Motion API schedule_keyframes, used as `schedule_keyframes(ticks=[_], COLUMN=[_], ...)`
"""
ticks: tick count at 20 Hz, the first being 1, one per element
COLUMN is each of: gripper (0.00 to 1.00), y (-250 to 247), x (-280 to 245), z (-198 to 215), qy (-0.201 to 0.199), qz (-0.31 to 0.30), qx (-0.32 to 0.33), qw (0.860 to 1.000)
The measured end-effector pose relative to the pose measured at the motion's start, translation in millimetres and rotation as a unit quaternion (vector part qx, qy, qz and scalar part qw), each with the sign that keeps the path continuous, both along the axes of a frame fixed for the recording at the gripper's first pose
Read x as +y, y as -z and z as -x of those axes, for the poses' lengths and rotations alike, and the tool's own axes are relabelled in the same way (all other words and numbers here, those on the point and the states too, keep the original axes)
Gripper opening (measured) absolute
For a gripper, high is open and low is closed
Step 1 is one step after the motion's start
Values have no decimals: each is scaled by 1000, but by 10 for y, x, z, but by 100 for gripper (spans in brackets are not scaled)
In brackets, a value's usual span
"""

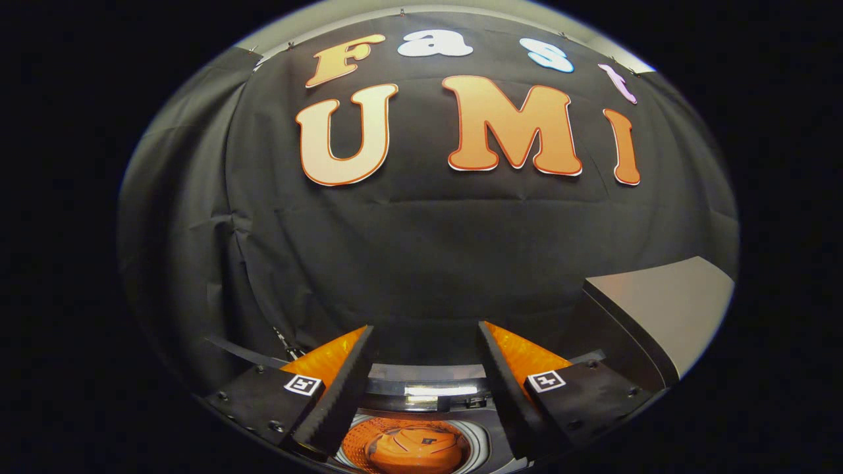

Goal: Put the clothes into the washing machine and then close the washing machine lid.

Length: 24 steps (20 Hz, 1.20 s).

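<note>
The gripper is hovering above one washing machine, its two fingers standing wide apart with nothing held between them. Between and below the fingers, the machine's round drum opening is showing, and something orange with a reflective sheen is sitting inside it; whether that is the clothes or the drum's own base reflecting light, I cannot tell. Off to the right, beyond the right finger, one pale flat panel with a dark edge is tilting upward; it is looking like the machine's raised lid, though that is a judgement. Since the fingers are carrying nothing and the drum is sitting open, the loading step is probably finishing or done, and the closing of the lid is the step coming into hand. The next move is calling for swinging the gripper toward that raised panel, getting the fingers above or behind its free edge, and pressing it down over the opening. Counted: one gripper, two fingers, one machine, one drum opening, one raised panel.
</note>
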<state>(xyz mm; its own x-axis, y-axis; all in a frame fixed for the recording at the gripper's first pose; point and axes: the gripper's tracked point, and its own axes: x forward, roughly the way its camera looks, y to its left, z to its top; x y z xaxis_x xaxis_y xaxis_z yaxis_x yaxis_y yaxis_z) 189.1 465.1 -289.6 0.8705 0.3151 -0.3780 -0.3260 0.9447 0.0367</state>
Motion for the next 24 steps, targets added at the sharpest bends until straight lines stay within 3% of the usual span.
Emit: schedule_keyframes(ticks=[13, 17, 24], gripper=[98, 98, 98], y=[492, 788, 523], x=[-352, -390, -432], z=[829, 931, 939], qy=[12, 12, 13], qz=[2, 12, -4], qx=[-21, 19, 6], qw=[1000, 1000, 1000])
